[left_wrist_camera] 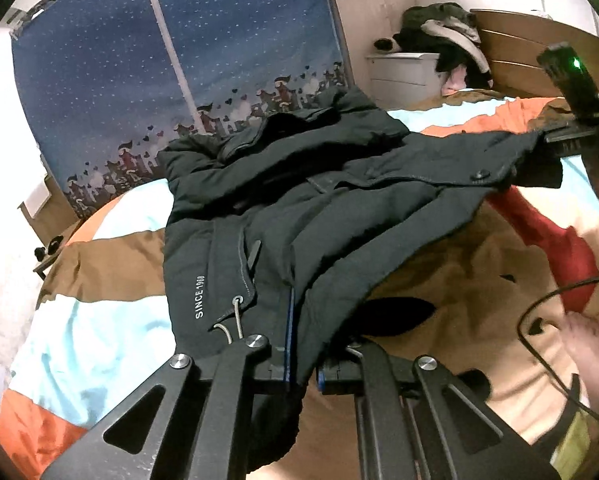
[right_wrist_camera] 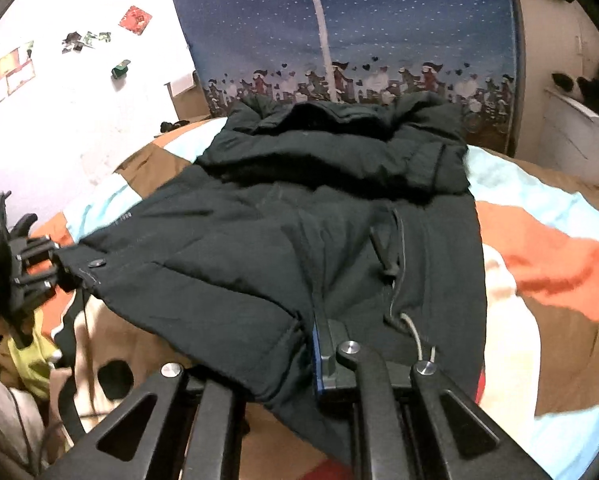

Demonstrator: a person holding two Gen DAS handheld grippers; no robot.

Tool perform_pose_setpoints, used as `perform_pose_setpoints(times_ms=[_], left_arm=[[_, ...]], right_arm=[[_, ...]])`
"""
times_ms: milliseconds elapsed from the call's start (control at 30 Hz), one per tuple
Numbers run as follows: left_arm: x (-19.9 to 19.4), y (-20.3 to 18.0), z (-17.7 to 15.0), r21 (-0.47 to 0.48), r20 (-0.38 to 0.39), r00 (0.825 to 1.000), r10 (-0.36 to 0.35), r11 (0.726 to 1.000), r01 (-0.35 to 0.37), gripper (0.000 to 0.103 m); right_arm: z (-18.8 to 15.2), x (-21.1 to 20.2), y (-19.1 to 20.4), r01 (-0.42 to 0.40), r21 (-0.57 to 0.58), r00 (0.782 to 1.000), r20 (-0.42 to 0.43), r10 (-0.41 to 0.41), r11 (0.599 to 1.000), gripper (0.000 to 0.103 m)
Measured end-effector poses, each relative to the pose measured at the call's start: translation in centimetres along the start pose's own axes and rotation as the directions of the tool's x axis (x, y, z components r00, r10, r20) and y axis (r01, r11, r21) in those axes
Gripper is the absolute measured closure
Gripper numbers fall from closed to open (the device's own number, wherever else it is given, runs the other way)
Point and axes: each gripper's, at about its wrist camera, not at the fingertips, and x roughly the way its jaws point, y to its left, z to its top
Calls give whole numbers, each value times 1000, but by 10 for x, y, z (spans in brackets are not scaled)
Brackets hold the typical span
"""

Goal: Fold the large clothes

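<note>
Two grips: left hand-held gripper clamped on the near hem of the dark padded fabric jacket; right hand-held gripper clamped on its other hem corner.
Jacket: lies on the striped bed cover, long axis running away toward the far edge, collar farthest.
</note>
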Motion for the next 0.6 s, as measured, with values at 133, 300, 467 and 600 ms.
perform_pose_setpoints(times_ms=[133,300,467,600], left_arm=[[-18,-1,-4,-11,-15,998,-54,998,54,97],[-33,2,16,-22,-34,994,-100,995,100,97],[-29,26,69,-36,-39,991,-131,991,129,97],[-19,51,109,-46,-50,991,-121,992,119,97]], right_arm=[[-11,-20,8,-20,-25,999,-29,19,999,93],[8,-39,14,-22,-52,1000,-21,20,998,93],[52,-43,11,-20,-73,1000,2,20,997,94],[94,-35,1,-14,-72,1000,0,14,997,94]])
